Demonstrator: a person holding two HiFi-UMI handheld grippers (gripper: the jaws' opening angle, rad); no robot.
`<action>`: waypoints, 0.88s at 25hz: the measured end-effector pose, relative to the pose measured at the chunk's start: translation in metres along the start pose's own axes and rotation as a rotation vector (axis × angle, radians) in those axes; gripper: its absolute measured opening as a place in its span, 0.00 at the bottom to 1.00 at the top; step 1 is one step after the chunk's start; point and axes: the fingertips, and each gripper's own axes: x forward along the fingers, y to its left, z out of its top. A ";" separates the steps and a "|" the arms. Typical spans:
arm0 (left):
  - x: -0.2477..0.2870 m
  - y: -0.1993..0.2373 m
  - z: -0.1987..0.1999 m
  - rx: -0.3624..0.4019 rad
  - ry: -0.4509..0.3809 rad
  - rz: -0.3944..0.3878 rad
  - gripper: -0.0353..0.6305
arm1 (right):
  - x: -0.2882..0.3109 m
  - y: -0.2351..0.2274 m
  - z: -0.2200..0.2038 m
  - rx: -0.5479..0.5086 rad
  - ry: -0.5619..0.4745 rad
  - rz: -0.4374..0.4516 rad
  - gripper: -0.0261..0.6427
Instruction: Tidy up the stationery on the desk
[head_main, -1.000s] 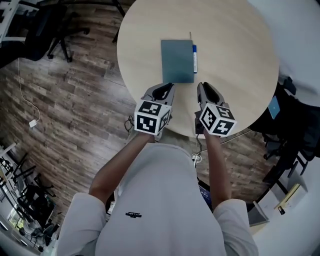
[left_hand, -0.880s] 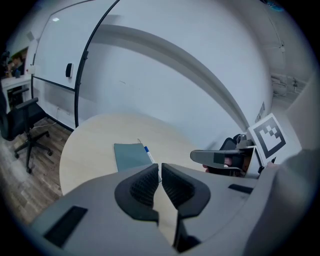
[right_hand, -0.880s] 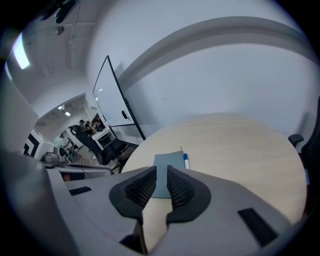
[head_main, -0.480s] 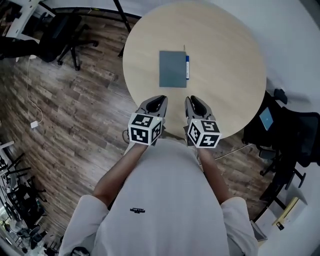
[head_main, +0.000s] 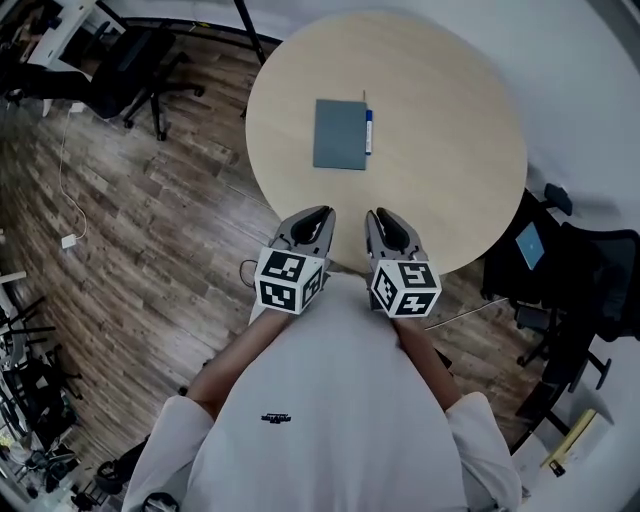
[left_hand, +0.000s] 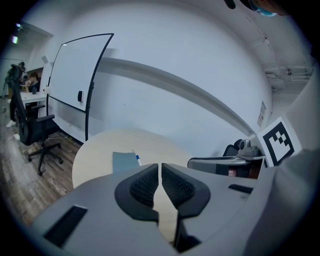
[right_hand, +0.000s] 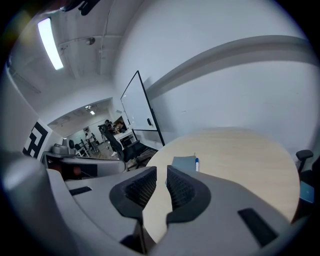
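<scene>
- Round, pale wood-grain tabletop (head_main: 450, 120) above a plank floor (head_main: 150, 230).
- Flat grey-blue notebook (head_main: 340, 134) lies left of centre, with a slim pen (head_main: 368, 132) along its right edge.
- Left gripper (head_main: 320, 214), near edge: ribbed pads together, empty.
- Right gripper (head_main: 378, 216) beside it: pads slightly apart, empty.

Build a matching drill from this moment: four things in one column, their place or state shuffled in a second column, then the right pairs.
1. flat grey-blue rectangular notebook
2. slim blue-and-white pen
3. left claw
4. right claw

A. jaws slightly apart, nothing between them
B. on the round pale wooden table, just left of the pen in the head view
C. jaws together, empty
D. along the notebook's right edge in the head view

Pairs: 1-B, 2-D, 3-C, 4-A
</scene>
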 end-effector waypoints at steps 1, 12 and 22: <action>-0.002 -0.003 -0.002 0.008 -0.003 0.004 0.11 | -0.004 0.002 -0.003 0.005 -0.001 0.004 0.17; -0.011 -0.024 -0.009 0.078 -0.020 0.038 0.11 | -0.025 0.007 -0.006 -0.041 -0.022 0.012 0.12; -0.003 -0.027 -0.008 0.101 -0.007 0.031 0.11 | -0.019 0.002 -0.007 -0.036 -0.009 0.018 0.09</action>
